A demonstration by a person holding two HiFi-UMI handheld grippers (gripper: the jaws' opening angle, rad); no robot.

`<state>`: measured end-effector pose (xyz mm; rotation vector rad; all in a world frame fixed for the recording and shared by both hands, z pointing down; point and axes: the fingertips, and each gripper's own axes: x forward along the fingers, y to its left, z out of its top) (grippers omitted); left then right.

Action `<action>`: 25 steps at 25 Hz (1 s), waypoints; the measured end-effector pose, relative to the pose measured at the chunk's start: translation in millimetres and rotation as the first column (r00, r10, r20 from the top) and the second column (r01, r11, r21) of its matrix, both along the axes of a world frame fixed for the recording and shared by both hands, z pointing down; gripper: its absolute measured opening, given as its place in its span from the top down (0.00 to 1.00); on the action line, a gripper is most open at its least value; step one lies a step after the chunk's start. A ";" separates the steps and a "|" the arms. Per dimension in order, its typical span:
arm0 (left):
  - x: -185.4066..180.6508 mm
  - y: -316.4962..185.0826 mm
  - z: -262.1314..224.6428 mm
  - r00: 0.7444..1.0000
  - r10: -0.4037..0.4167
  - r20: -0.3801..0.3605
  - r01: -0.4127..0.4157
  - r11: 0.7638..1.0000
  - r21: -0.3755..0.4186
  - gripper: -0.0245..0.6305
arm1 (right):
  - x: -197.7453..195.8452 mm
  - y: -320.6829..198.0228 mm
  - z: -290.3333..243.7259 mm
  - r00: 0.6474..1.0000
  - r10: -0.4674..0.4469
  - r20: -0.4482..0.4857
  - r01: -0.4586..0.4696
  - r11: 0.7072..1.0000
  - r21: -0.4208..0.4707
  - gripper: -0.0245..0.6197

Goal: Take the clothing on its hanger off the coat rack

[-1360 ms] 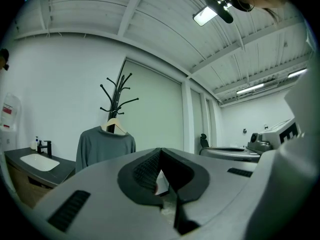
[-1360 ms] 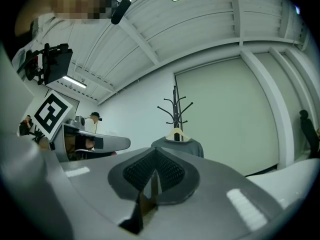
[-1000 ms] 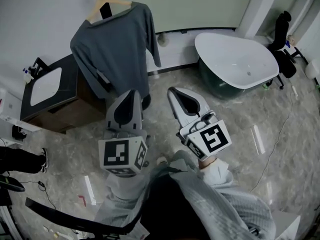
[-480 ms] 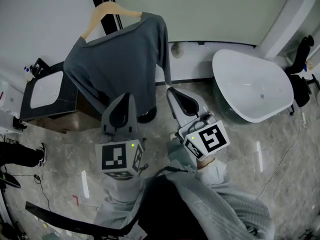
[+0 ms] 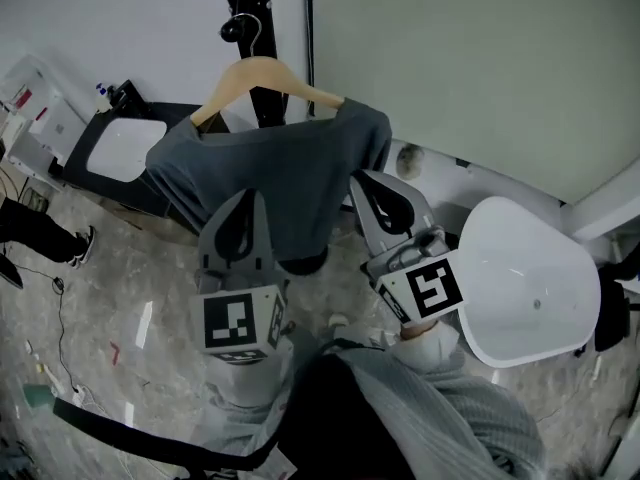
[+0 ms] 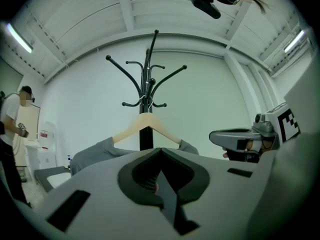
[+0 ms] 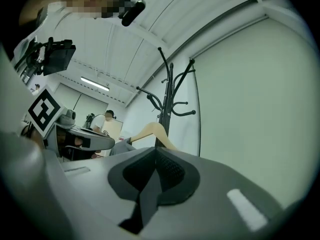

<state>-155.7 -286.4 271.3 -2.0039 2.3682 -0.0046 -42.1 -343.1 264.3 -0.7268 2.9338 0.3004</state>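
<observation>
A grey long-sleeved top (image 5: 265,173) hangs on a light wooden hanger (image 5: 262,75) hooked on the black coat rack (image 5: 243,8) by the wall. The left gripper view shows the same hanger (image 6: 146,125) and coat rack (image 6: 148,84) straight ahead. My left gripper (image 5: 248,200) is shut and empty, its tip in front of the lower part of the top. To its right my right gripper (image 5: 375,184) is also shut and empty, just below the top's right shoulder. In the right gripper view the hanger (image 7: 150,131) lies ahead.
A dark cabinet with a white basin (image 5: 125,150) stands left of the rack. A white bathtub (image 5: 525,288) stands at the right. A person (image 6: 12,134) stands at the far left of the room. Marbled floor lies below, with cables at the left.
My view has tilted up and closer to the rack, so its top shows now. Both grippers have moved nearer to the hanging top, staying shut.
</observation>
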 end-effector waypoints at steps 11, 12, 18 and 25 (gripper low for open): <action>-53.2 -19.6 -7.7 0.983 -0.129 0.126 0.137 0.989 -0.055 0.96 | -65.8 -38.8 -19.4 0.999 -0.046 -0.022 0.049 0.992 0.116 0.95; -59.5 -22.1 -12.2 0.979 -0.135 0.150 0.143 0.989 -0.042 0.96 | -70.4 -41.8 -21.6 0.999 -0.034 -0.019 0.037 0.991 0.130 0.96; -86.1 -37.7 -37.7 0.909 -0.202 0.366 0.209 0.978 0.019 0.95 | -86.7 -60.0 -36.5 0.999 0.047 -0.019 -0.041 0.973 0.227 0.93; -93.9 -63.4 -40.2 0.842 -0.139 0.522 0.172 0.985 -0.015 0.77 | -111.5 -75.4 -23.9 0.975 0.132 -0.176 -0.069 0.943 0.326 0.82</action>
